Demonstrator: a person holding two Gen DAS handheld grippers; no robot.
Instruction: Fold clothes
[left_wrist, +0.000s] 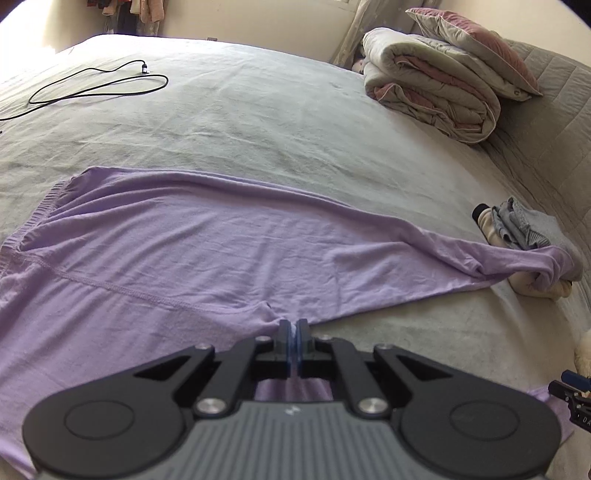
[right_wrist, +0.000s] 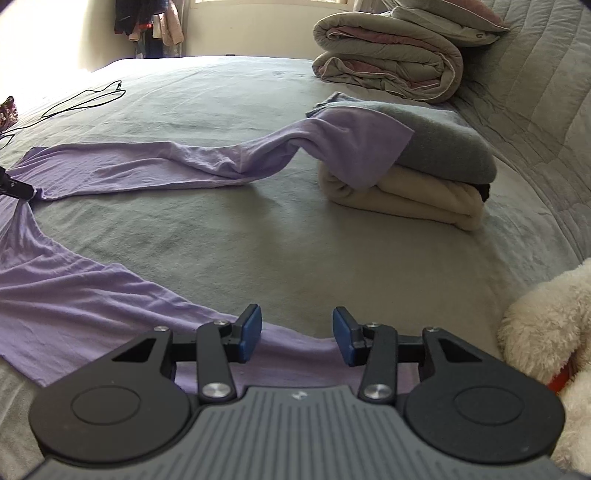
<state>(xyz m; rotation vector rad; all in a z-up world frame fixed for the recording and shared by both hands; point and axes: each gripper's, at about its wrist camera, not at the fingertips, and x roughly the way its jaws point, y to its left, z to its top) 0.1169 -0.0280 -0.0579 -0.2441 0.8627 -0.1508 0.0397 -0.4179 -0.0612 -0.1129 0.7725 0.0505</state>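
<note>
Lilac trousers (left_wrist: 192, 251) are shown spread flat across the near half of the bed (left_wrist: 258, 122), the waistband toward its left edge. One leg is stretched toward the right edge, its cuff draped over a stack of folded clothes (right_wrist: 436, 177); the other leg is laid along the near edge.

The left gripper (left_wrist: 293, 330) is seen fully closed, a pinch of fabric at the crotch being held between its pads. The right gripper (right_wrist: 297, 334) is held about half open over the near leg, nothing being clamped.

Risks, as judged: the draped cuff may drag on the stack and topple it when the far leg is pulled; the thin pinch may slip from the left gripper; the right gripper may close on the bedsheet along with the leg, so that both are lifted.

A grey-green sheet is seen to cover the bed. A black cable (left_wrist: 99, 83) lies near the far left corner, a rolled duvet (left_wrist: 428, 92) and pillow (left_wrist: 476, 48) at the far right, and a plush toy (right_wrist: 550, 332) at the near right. Hanging garments (right_wrist: 147, 22) are visible against the far wall.
</note>
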